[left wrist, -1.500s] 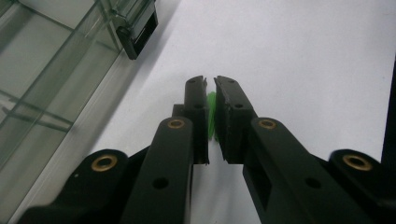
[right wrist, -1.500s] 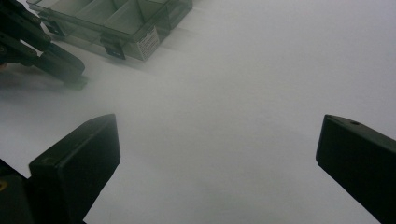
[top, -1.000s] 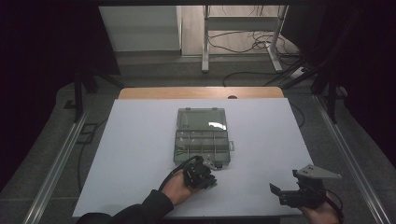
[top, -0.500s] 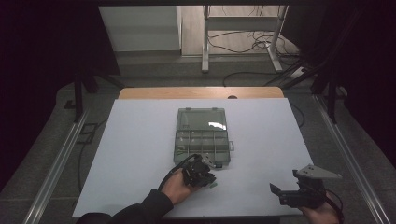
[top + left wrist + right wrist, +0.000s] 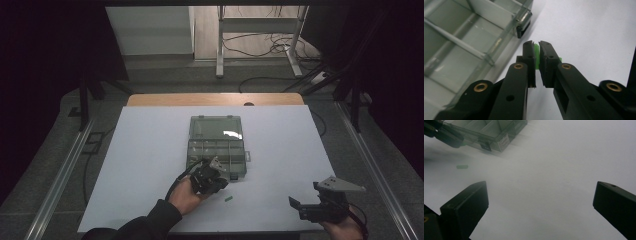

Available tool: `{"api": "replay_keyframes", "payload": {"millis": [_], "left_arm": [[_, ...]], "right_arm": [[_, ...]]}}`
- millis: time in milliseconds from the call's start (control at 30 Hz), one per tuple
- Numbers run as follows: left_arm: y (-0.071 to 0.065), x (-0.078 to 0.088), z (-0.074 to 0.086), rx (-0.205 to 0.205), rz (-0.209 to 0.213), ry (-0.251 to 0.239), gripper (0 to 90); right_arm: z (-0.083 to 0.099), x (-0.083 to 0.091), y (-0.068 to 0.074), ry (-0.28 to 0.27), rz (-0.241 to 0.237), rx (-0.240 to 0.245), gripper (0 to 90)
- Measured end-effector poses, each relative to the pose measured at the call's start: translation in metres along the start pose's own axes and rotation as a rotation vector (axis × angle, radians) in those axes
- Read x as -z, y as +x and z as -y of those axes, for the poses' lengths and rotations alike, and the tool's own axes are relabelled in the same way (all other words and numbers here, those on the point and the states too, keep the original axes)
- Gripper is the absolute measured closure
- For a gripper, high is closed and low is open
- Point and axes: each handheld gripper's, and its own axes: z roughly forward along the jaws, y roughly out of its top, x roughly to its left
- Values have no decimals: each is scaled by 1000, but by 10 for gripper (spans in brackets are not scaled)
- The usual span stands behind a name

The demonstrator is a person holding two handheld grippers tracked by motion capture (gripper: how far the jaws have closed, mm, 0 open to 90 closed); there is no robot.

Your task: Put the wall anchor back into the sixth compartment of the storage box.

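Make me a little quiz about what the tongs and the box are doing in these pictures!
1. True or false: the left tongs are shut on a small green piece.
2. Which is right about the right tongs? A) shut on the clear box B) open, with nothing between them C) holding a green piece
3. Fill in the missing word: a second green piece lies on the white ____, apart from the clear box.

Key: 1. true. 2. B. 3. table.
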Motion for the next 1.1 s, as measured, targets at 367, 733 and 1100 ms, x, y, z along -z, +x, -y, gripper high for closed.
{"api": "replay_keyframes", "payload": {"millis": [367,733,1100], "left_arm": [[9,14,0,7,-22,-14,846],[24,35,2,41,-45,-53,847],[41,53,8,88,-93,-71,846]], "right_arm": [[0,0,0,-6,-1,-4,3],[0,0,-1,-4,-1,-3,2],[0,0,-1,-4,-1,-3,3]]}}
